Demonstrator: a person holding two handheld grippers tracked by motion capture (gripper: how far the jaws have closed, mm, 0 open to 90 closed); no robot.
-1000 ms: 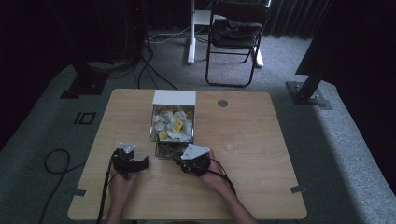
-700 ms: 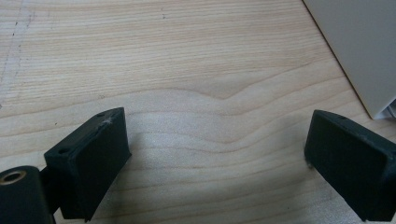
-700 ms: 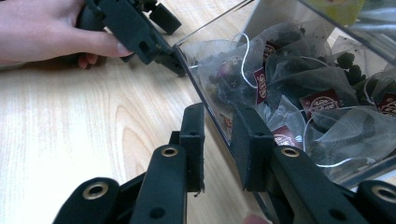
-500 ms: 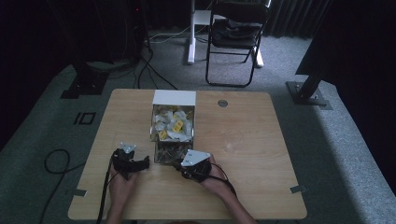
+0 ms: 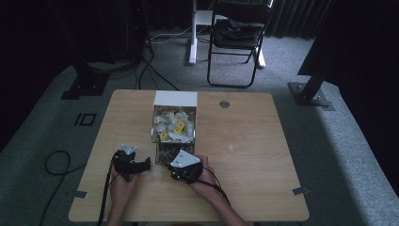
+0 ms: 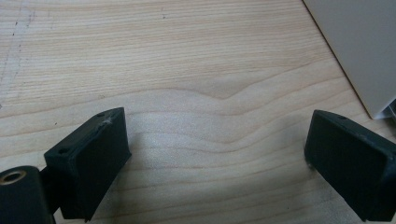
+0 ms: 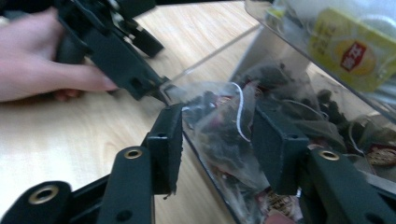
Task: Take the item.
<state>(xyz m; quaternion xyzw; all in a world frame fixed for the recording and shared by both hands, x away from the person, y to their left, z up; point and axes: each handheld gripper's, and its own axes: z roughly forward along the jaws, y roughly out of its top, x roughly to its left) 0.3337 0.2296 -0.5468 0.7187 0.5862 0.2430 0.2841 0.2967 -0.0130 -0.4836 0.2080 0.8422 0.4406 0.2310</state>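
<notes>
The right tongs (image 7: 217, 140) are standing at the near compartment of the clear plastic two-compartment box (image 5: 173, 129), at the middle of the pale wooden counter (image 5: 244, 160). Their jaws have just been opening, and a clear pyramid tea bag with dark leaves and a white string (image 7: 219, 126) is sitting between them. The pads appear to be standing off it, though the bag's film makes contact hard to rule out. The bag is lying at the rim of the near compartment, among other dark tea bags (image 7: 336, 126). The far compartment is holding white and yellow wrapped sachets (image 5: 175, 125).

The left tongs (image 5: 136, 165) are resting just left of the box, released wide over bare wood, grasping nothing.

Judgement: this bag is being set down into, or released at, the near compartment; the placement is looking nearly done. No loose bags are lying on the counter, so what is left is the right tongs drawing clear.
</notes>
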